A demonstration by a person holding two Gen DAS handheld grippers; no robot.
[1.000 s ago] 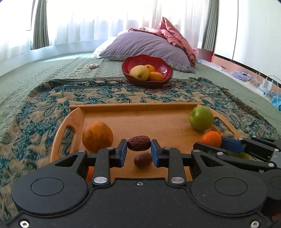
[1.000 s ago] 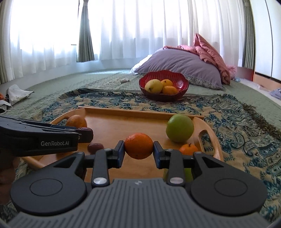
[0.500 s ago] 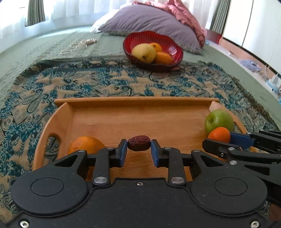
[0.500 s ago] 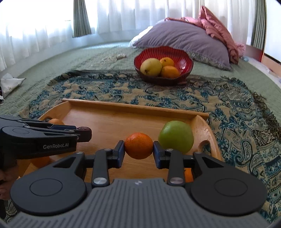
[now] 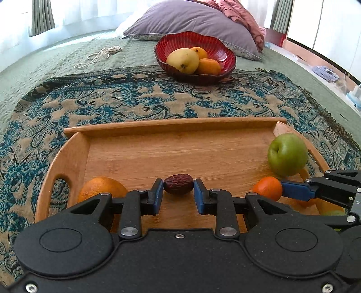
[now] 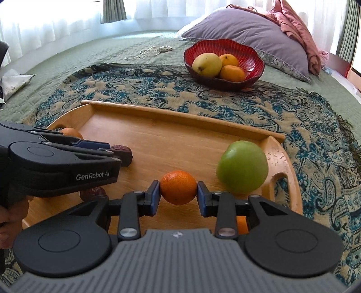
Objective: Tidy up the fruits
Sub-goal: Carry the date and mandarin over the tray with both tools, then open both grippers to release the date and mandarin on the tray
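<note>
My left gripper is shut on a dark red date, held above the wooden tray. My right gripper is shut on a small orange mandarin, also above the tray; the mandarin shows at the right of the left wrist view. On the tray lie a green apple, a large orange at the left end, and another date half hidden under the left gripper. A red bowl farther back holds a yellow pear and two mandarins.
The tray sits on a blue paisley cloth spread over a green quilted bed. A purple pillow with pink bedding lies behind the bowl. A white cord lies left of the bowl. A hand grips the left tool.
Both grippers carried their fruit forward over the tray and tipped downward; the bowl now looks nearer. The loose date under the left gripper dropped out of the left wrist view.
</note>
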